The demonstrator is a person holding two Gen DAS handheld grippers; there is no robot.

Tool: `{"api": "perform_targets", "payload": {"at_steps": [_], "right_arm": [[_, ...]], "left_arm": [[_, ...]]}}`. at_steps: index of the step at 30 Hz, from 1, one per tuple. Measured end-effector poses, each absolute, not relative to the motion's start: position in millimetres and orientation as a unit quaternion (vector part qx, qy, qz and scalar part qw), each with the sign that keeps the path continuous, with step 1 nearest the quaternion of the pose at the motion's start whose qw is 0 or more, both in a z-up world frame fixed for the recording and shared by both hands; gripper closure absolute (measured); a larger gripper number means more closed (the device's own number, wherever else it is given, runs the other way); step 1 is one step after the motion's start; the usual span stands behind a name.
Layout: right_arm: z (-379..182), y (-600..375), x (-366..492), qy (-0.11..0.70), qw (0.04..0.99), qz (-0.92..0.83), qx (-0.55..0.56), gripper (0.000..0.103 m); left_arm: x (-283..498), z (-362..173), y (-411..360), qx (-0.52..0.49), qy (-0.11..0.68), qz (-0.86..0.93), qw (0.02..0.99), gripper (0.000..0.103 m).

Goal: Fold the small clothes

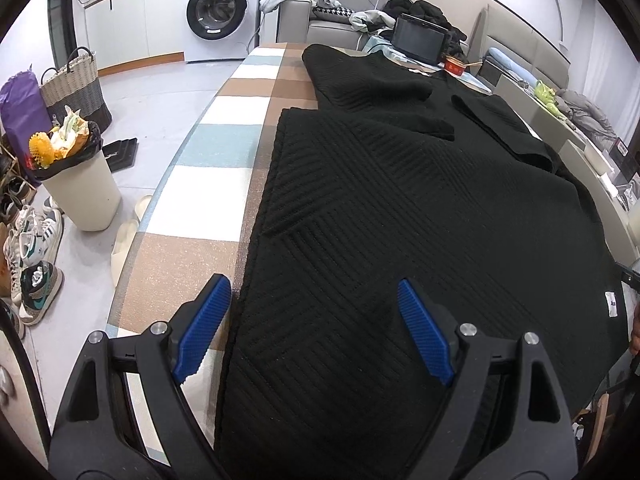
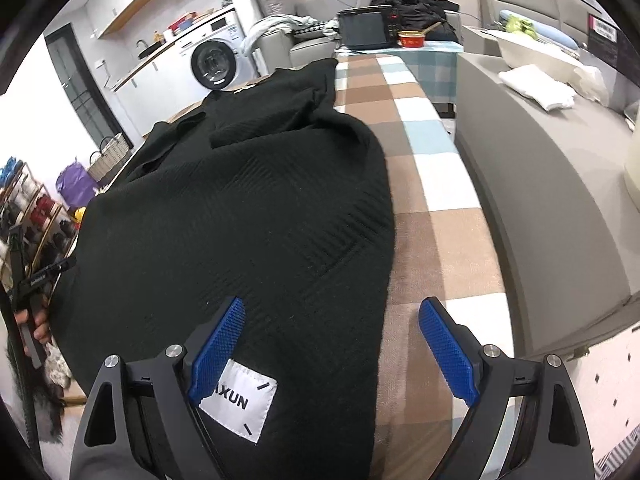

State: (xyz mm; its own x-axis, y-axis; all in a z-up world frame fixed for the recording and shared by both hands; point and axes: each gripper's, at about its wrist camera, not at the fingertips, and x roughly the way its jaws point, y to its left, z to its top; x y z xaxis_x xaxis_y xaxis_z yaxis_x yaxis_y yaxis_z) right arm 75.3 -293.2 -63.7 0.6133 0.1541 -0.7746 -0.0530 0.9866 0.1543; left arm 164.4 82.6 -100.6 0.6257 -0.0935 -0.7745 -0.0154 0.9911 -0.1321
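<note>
While both tools stand spread and empty, the left tool straddles the near left edge of the black ribbed knit garment on the checked-cloth desk; the right tool straddles its right edge beside a white label. Farther ahead sit a dark monitor and a red bowl.

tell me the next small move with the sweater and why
Probably lower both grippers and close them on the sweater's near hem. The left gripper and right gripper are open, each straddling a side edge of it, holding nothing. The sleeves already lie folded in.
</note>
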Motion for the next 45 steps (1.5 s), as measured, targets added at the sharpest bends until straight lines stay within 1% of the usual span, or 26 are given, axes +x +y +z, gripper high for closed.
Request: {"api": "perform_targets", "payload": {"at_steps": [2, 3, 5, 6, 7, 8, 9, 10, 11, 13, 14, 15, 18, 20, 25, 27, 29, 30, 32, 33, 35, 37, 39, 42, 44, 45], "right_arm": [[-65, -288, 76, 0.433, 0.898, 0.063, 0.047, 0.019], [-65, -285, 76, 0.431, 0.899, 0.068, 0.043, 0.028], [-65, -278, 79, 0.429, 0.901, 0.066, 0.030, 0.040], [-65, -276, 80, 0.427, 0.902, 0.063, 0.024, 0.054], [-65, -276, 82, 0.426, 0.902, 0.059, 0.023, 0.071], [-65, -276, 84, 0.427, 0.903, 0.052, 0.020, 0.078], [-65, -275, 84, 0.427, 0.903, 0.050, 0.018, 0.091], [-64, -275, 84, 0.423, 0.904, 0.053, 0.015, 0.094], [-61, -273, 83, 0.415, 0.908, 0.055, 0.010, 0.095], [-54, -270, 80, 0.399, 0.915, 0.060, 0.004, 0.096], [-48, -270, 79, 0.387, 0.920, 0.064, 0.008, 0.096], [-40, -271, 78, 0.372, 0.926, 0.067, 0.017, 0.096], [-22, -276, 78, 0.335, 0.940, 0.060, 0.039, 0.096], [-22, -280, 84, 0.341, 0.937, 0.056, 0.047, 0.096], [-39, -284, 89, 0.378, 0.922, 0.059, 0.051, 0.095], [-45, -284, 85, 0.391, 0.917, 0.060, 0.050, 0.090], [-51, -285, 81, 0.400, 0.913, 0.063, 0.049, 0.082], [-53, -286, 79, 0.405, 0.911, 0.061, 0.049, 0.071], [-57, -288, 75, 0.407, 0.910, 0.064, 0.051, 0.057], [-58, -287, 73, 0.407, 0.909, 0.068, 0.051, 0.057], [-60, -285, 72, 0.411, 0.907, 0.075, 0.047, 0.057], [-63, -281, 70, 0.416, 0.905, 0.081, 0.039, 0.056], [-65, -278, 68, 0.422, 0.902, 0.082, 0.030, 0.054], [-68, -276, 66, 0.423, 0.901, 0.092, 0.022, 0.053], [-69, -274, 66, 0.418, 0.904, 0.090, 0.012, 0.055], [-70, -271, 64, 0.416, 0.905, 0.088, 0.007, 0.070]], "left_arm": [[164, -100, 83, -0.060, 0.430, -0.022, 0.900, 0.019], [165, -100, 82, -0.058, 0.430, -0.022, 0.901, 0.019], [165, -100, 81, -0.053, 0.430, -0.024, 0.901, 0.019], [166, -100, 80, -0.053, 0.430, -0.027, 0.901, 0.020], [166, -100, 81, -0.056, 0.428, -0.031, 0.901, 0.025], [165, -99, 80, -0.058, 0.426, -0.036, 0.902, 0.029], [165, -99, 80, -0.057, 0.424, -0.039, 0.903, 0.037], [165, -98, 80, -0.055, 0.424, -0.039, 0.903, 0.047], [164, -98, 80, -0.053, 0.423, -0.039, 0.904, 0.052], [164, -98, 81, -0.053, 0.421, -0.041, 0.905, 0.076], [164, -98, 82, -0.055, 0.420, -0.041, 0.905, 0.081], [164, -98, 83, -0.058, 0.420, -0.039, 0.905, 0.083], [163, -97, 88, -0.070, 0.425, -0.033, 0.902, 0.083], [161, -97, 89, -0.069, 0.429, -0.033, 0.900, 0.079], [155, -98, 86, -0.056, 0.429, -0.032, 0.901, 0.061], [154, -99, 83, -0.046, 0.426, -0.032, 0.903, 0.060], [154, -100, 76, -0.029, 0.422, -0.035, 0.906, 0.060], [153, -100, 73, -0.020, 0.419, -0.035, 0.907, 0.060], [153, -100, 70, -0.019, 0.417, -0.043, 0.908, 0.068], [153, -100, 70, -0.023, 0.418, -0.047, 0.907, 0.073], [152, -100, 71, -0.024, 0.420, -0.045, 0.906, 0.073], [148, -99, 73, -0.026, 0.425, -0.040, 0.904, 0.071], [142, -99, 73, -0.020, 0.430, -0.038, 0.902, 0.066], [129, -100, 69, -0.011, 0.425, -0.051, 0.904, 0.066], [126, -100, 64, -0.005, 0.417, -0.055, 0.907, 0.076], [125, -100, 62, -0.007, 0.414, -0.064, 0.908, 0.093]]}}
